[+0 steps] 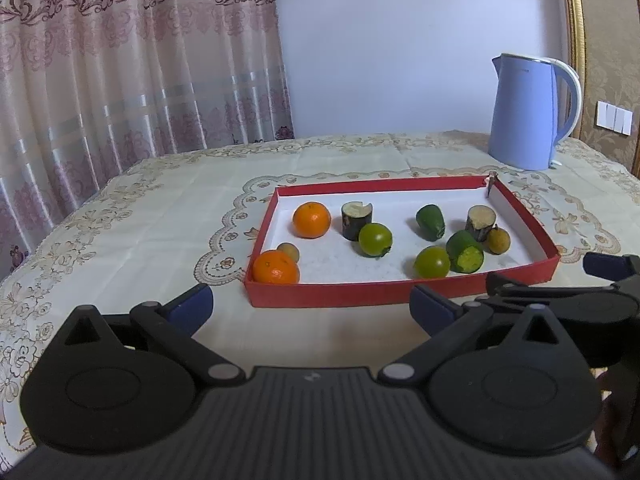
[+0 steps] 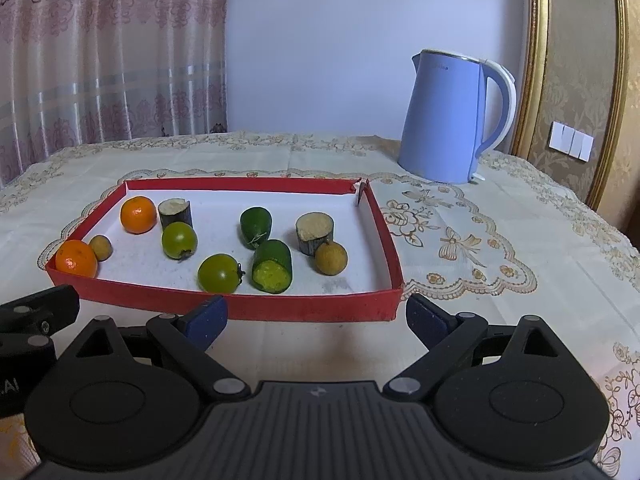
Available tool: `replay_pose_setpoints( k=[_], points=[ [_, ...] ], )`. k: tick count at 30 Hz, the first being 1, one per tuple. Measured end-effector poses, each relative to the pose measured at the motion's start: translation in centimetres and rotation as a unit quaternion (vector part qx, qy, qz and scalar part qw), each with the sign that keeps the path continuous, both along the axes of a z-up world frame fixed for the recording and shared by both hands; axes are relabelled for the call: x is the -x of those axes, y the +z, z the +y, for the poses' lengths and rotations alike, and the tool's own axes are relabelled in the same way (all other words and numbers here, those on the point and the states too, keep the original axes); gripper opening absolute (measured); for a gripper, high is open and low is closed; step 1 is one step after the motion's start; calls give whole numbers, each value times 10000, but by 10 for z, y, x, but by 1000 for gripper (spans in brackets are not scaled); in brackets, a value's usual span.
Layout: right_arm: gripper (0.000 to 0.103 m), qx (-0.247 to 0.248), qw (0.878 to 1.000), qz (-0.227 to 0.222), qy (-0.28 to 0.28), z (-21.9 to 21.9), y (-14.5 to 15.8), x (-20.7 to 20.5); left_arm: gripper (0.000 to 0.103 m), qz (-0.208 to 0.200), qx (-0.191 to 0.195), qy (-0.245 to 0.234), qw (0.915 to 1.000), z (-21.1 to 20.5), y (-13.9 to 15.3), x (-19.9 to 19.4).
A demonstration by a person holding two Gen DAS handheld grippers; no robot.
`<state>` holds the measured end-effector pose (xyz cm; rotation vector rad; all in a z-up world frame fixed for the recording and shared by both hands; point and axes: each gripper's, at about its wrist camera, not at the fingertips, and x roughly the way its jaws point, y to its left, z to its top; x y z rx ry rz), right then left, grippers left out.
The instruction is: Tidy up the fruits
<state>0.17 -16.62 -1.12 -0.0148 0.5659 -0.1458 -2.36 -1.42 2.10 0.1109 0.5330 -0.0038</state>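
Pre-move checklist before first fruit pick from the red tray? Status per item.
1. Left tongs open, holding nothing: ok.
2. Right tongs open, holding nothing: ok.
3. Both tongs short of the red tray, touching no fruit: ok.
4. Front-row green tomato unobstructed from above: ok.
5. Blue kettle stands behind the tray, off the approach path: ok.
6. Sorting destination: cannot tell.
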Motion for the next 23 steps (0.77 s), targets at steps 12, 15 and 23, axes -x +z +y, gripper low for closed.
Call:
replay_pose_setpoints(
  k=[12,15,23],
  points=[
    [97,-2,10000,15,-26,-1,0,-4,103,43,36,2,10000,2,-1,-2],
    [97,2,10000,16,-29,0,-1,-4,103,52,52,-37,10000,3,-1,-3],
    [97,108,9999,-20,-11,5,-2,-4,103,-26,71,24,10000,4,-3,-3]
  ],
)
